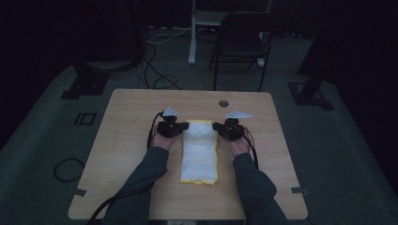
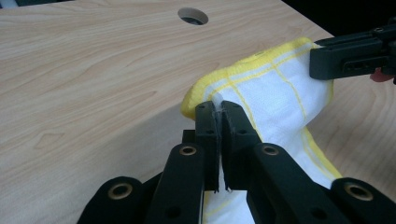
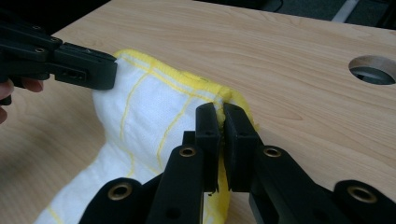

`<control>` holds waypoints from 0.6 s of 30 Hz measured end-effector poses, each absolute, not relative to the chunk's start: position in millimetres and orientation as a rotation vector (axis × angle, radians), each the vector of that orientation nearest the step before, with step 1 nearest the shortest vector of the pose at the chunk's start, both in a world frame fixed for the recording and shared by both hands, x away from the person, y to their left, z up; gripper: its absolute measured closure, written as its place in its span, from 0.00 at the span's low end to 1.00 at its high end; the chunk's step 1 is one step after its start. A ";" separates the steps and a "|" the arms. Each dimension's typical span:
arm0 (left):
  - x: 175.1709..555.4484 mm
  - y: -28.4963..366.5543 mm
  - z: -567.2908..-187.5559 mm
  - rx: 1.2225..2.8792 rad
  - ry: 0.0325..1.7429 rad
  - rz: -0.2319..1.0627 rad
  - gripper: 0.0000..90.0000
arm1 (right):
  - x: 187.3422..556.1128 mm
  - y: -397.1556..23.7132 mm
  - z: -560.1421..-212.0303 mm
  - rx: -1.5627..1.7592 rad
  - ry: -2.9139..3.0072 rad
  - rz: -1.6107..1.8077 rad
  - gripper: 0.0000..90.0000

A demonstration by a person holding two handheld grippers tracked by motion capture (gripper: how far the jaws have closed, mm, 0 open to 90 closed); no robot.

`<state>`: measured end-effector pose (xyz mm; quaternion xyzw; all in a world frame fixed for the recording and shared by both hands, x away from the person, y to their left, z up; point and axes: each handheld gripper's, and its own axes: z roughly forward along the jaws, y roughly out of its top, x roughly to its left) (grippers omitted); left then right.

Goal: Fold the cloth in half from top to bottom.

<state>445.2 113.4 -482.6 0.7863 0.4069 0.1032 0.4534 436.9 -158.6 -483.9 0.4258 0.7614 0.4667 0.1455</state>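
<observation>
A white towel [image 1: 199,151] with yellow edging and thin yellow lines lies lengthwise in the middle of the wooden table [image 1: 126,140]. Its far end is lifted off the wood. My left gripper [image 1: 184,126] is shut on the far left corner of the towel [image 2: 271,93], with cloth pinched between the jaws [image 2: 218,116]. My right gripper [image 1: 216,126] is shut on the far right corner of the towel [image 3: 149,107], clamping the yellow hem [image 3: 220,114]. The two grippers face each other across the raised end.
A round cable hole [image 1: 223,103] sits in the table near its far edge. Beyond the table stand a dark folding chair [image 1: 241,40] and a white pole [image 1: 192,33]. Cables lie on the grey floor [image 1: 155,70].
</observation>
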 end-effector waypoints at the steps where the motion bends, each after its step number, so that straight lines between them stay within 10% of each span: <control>1: 443.6 113.7 -482.4 1.939 1.004 0.252 0.97 | 435.2 -158.6 -483.8 1.225 2.194 1.347 0.95; 18: 408.0 119.7 -477.2 1.897 0.999 0.231 0.97 | 403.4 -159.4 -479.1 1.139 2.187 1.379 0.95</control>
